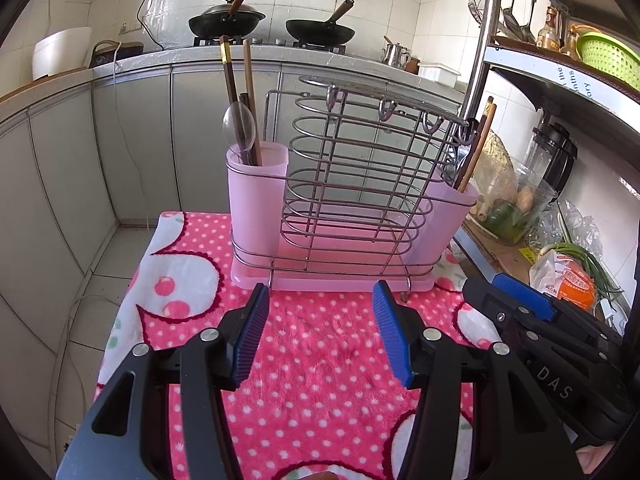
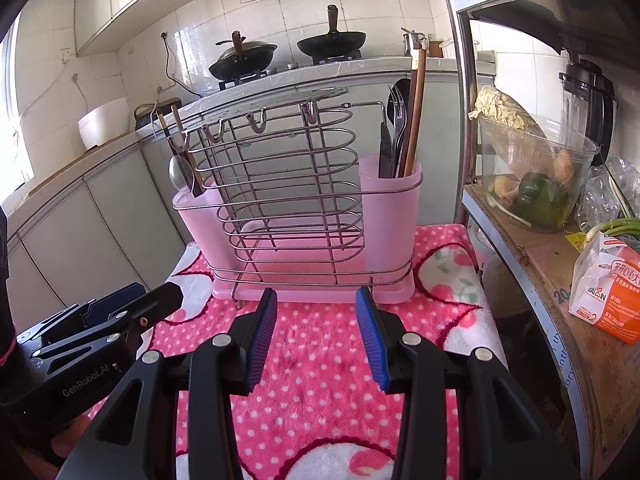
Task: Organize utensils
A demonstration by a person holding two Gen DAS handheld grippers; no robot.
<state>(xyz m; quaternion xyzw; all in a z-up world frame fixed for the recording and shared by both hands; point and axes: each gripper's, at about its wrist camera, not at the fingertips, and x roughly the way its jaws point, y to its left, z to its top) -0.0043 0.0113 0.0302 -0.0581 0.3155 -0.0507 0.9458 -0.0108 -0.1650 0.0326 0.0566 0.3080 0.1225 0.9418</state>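
I have both claws parked side by side in front of the utensil rack (image 1: 332,216), each tilted downward toward the pink dotted cloth (image 1: 320,344) that covers the table. My left claw (image 1: 322,332) stands wide, its blue pads parted with only cloth showing between them, gripping nothing. My right claw (image 2: 316,334) is also apart and empty, a little narrower than the left, its tips just short of the rack's pink base. From the left wrist view the right claw lies off to the right of the rack's front edge; from the right wrist view the left claw (image 2: 132,304) sits low at the rack's left corner.

The rack stands upright on the cloth, a wire frame in a pink plastic tray with a pink cup at either end. The cup at the rack's left end (image 1: 258,196) holds a spoon (image 1: 239,126), bowl up, and dark chopsticks (image 1: 236,92). The cup at the right end (image 2: 390,208) holds a fork (image 2: 396,120), a knife (image 2: 386,152) and brown chopsticks (image 2: 416,108), all standing handle-down or leaning against the rim. The wire section between the cups is bare.
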